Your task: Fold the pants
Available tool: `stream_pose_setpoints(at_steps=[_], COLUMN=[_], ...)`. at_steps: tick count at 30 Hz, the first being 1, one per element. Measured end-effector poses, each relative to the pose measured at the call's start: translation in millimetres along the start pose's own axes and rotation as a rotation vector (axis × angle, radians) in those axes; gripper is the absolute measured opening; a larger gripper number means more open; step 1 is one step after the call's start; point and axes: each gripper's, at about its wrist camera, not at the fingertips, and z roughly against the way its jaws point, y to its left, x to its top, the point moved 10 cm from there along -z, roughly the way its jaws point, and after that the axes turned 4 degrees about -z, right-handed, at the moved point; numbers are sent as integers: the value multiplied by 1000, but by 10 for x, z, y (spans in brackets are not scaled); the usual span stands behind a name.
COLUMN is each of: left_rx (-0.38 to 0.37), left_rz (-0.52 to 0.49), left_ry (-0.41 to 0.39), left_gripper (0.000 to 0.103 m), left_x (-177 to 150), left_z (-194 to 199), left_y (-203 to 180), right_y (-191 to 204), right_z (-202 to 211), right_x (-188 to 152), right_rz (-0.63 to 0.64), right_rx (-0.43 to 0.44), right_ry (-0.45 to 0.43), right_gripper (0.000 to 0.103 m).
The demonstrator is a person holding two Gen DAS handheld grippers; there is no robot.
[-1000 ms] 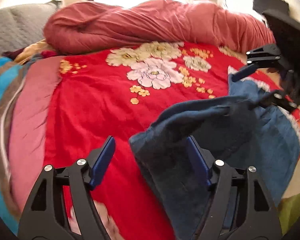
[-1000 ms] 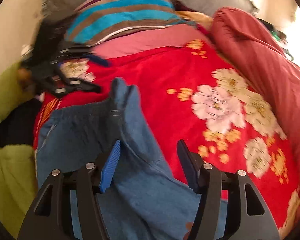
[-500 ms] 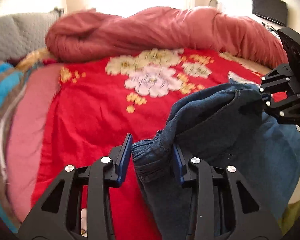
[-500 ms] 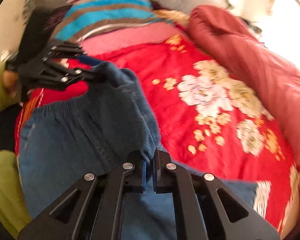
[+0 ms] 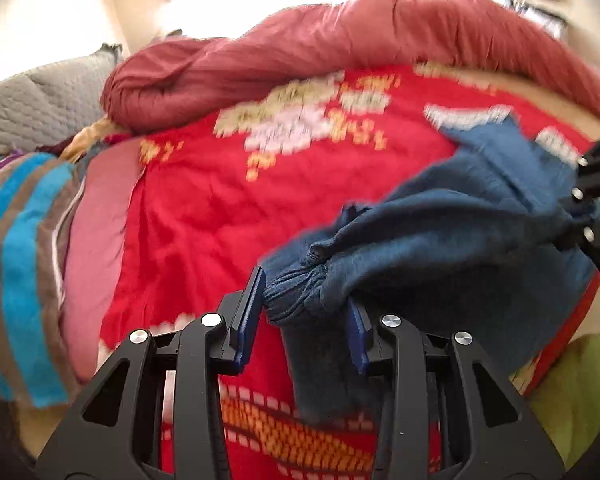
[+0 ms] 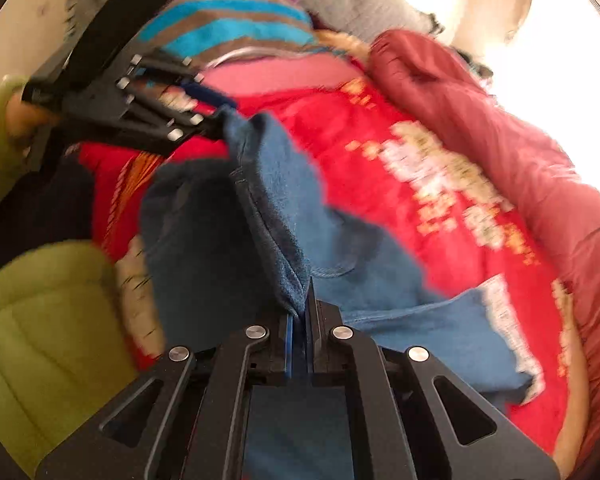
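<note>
Gripping a bunched wad of the pants [image 5: 440, 248], the left gripper [image 5: 304, 312] had its blue pads [image 5: 247, 316] pressed on either side of the gathered waistband, at lower centre of the left wrist view. Jaws were only partly closed, held apart by the thick fabric between them. From that wad the denim ran toward the right edge of the frame, where the right gripper [image 5: 580, 220] met it; its fingertips were hidden in the cloth in that view.

In the right wrist view, the right gripper [image 6: 299, 320] had its jaws nearly together at lower centre, pinching a thin folded edge of the pants [image 6: 268, 200]. The fabric rose from there to the upper left of the frame, where the left gripper [image 6: 216, 120] held the far end. The stretch of denim between the two grippers was lifted off the bed; the remaining cloth trailed down to the lower right of the frame, lying on the red floral blanket [image 6: 380, 184].

Surroundings: rolled dark-red quilt [image 5: 340, 40] across the top of the left view, striped cloth [image 5: 16, 248] at left edge, grey pillow [image 5: 40, 104] at upper left. Green sleeve [image 6: 40, 312] at lower left of the right view. Both views were motion-blurred.
</note>
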Motion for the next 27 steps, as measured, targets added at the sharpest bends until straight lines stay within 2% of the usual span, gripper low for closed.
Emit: stream_pose_setpoints(at_steps=[4,11,15,18,19,21,23,24,27], left_rx=[49,1,-28,-43,-62,-96,-110,-118,-129], left_rz=[18,175,228,222,213,178,156,166,173], left_ry=[74,47,-46,-68,-64,-15,55,117,188], left_gripper=[35,37,37,37,37,37,36,35,35], left_x=[-227,-322,-118,68,113,113,10,-118,-339], left_z=[-14,321,661,720,678,497,252,69,-173], left_y=[21,174,103,-22,-96,-265,-384,-427,-496], right_y=[244,326,504,525,549,595,566,521,345], right_z=[-62,-4,-23,-82,-51,74,275,365,419], right_x=[-98,-94,-162,-216,-222,-207,-107,-51,57], right_rz=[43,64,97,80,67,47,21,2,-52], right_rx=[31,58,99,105,134,199,238,246,204], right_ry=[12,-4,3,29,31,13,-44,-75,-118], right_gripper=[6,9,9,12,13,19,26,26,28])
